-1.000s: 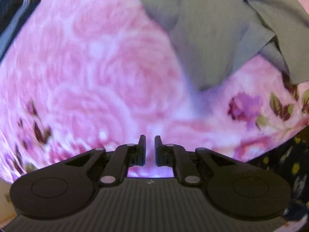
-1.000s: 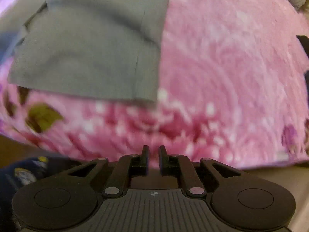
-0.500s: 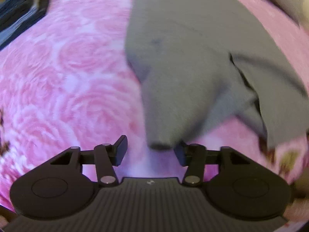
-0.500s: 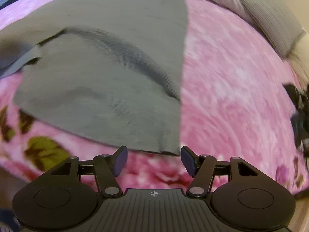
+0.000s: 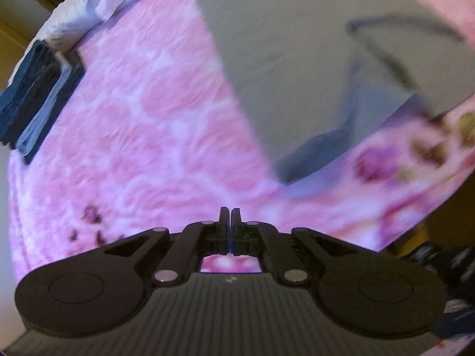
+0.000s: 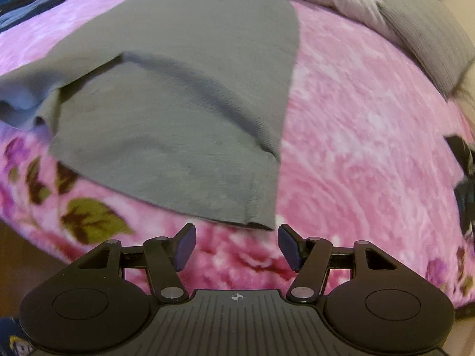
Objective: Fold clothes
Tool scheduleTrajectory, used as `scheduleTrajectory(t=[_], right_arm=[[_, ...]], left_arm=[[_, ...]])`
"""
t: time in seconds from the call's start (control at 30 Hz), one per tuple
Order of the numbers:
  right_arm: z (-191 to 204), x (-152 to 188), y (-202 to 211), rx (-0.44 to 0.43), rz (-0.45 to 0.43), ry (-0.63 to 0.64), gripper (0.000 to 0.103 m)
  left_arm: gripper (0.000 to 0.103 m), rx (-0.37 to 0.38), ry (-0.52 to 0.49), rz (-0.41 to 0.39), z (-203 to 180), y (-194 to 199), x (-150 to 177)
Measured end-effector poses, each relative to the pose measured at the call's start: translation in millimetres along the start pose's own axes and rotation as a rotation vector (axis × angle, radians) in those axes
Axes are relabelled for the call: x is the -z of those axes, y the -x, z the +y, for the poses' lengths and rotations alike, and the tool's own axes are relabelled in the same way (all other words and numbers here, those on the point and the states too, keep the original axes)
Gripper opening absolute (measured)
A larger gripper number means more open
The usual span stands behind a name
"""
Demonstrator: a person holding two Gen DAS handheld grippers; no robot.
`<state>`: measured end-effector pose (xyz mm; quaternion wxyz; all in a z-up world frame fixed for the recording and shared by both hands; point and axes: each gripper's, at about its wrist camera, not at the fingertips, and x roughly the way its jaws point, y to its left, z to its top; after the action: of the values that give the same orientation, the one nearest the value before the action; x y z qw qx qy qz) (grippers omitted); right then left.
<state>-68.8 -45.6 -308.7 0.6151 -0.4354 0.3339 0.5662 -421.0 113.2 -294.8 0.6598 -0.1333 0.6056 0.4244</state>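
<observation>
Left wrist view: grey garment [image 5: 297, 59] blurred, cut off above.

I see a bed [image 6: 371, 136] under a pink floral blanket [image 5: 148, 136], roses and green leaves printed near its edge. At its far end lie pale pillows [image 5: 83, 9] and a grey ribbed cushion [image 6: 430, 32]; a folded blue stack [image 5: 32, 95] sits by them. Brown floor [image 6: 17, 243] shows below; light dim, warm.
</observation>
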Motion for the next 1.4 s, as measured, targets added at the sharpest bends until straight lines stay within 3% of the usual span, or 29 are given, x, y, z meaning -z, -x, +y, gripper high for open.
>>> scheduleTrajectory(t=[0.1,0.17,0.27,0.37,0.43,0.53,0.57,0.63,0.73,0.8,0.87,0.93,1.03,1.1,1.17,1.3,1.4], right_arm=[[14,2,-1,-0.035,-0.018,0.071,0.058],[22,3,-3,-0.03,-0.023,0.109,0.058],[18,3,-8,-0.038,-0.014,0.065,0.058],[12,3,-9,-0.046,0.005,0.012,0.058],[10,1,-9,-0.046,0.002,0.004,0.058],[10,-2,-9,-0.032,-0.009,0.03,0.058],[9,-3,-9,-0.025,-0.017,0.04,0.058],[8,-5,-8,-0.017,-0.032,0.052,0.058],[6,-6,-11,-0.031,-0.038,0.045,0.058],[10,-7,-15,-0.039,-0.023,0.048,0.058],[14,-10,-16,-0.054,-0.026,0.06,0.058],[18,-11,-17,-0.066,-0.022,0.074,0.058],[19,-9,-22,-0.037,0.002,0.08,0.058],[14,-7,-22,-0.043,0.006,0.057,0.058],[11,-5,-23,-0.045,0.017,0.031,0.058],[15,-7,-22,-0.047,0.014,0.009,0.058],[23,-12,-19,-0.065,-0.013,0.037,0.058]], left_arm=[[0.002,0.04,0.093,-0.011,4,-14,8],[0.018,0.102,0.166,-0.049,-1,-11,14],[0.038,0.106,0.186,-0.122,-20,-11,19],[0.047,0.102,0.207,-0.168,-34,-21,15],[0.046,0.08,0.232,-0.188,-37,-32,8],[0.0,0.056,0.276,-0.248,-27,-32,-4],[0.0,0.054,0.286,-0.288,-22,-24,-5],[0.0,0.026,0.193,-0.327,-20,-7,-5],[0.0,-0.072,-0.108,-0.223,-37,-20,14],[0.0,-0.094,-0.234,-0.192,-46,-32,21],[0.0,-0.046,-0.215,-0.202,-46,-31,14],[0.011,0.007,-0.158,-0.161,-45,-33,10],[0.015,-0.1,-0.154,-0.168,-49,-30,23],[0.03,-0.177,-0.198,-0.213,-58,-20,29],[0.044,-0.229,-0.305,-0.293,-70,-14,30],[0.049,-0.273,-0.543,-0.408,-101,-24,26],[0.042,-0.303,-0.668,-0.478,-112,-38,22]])
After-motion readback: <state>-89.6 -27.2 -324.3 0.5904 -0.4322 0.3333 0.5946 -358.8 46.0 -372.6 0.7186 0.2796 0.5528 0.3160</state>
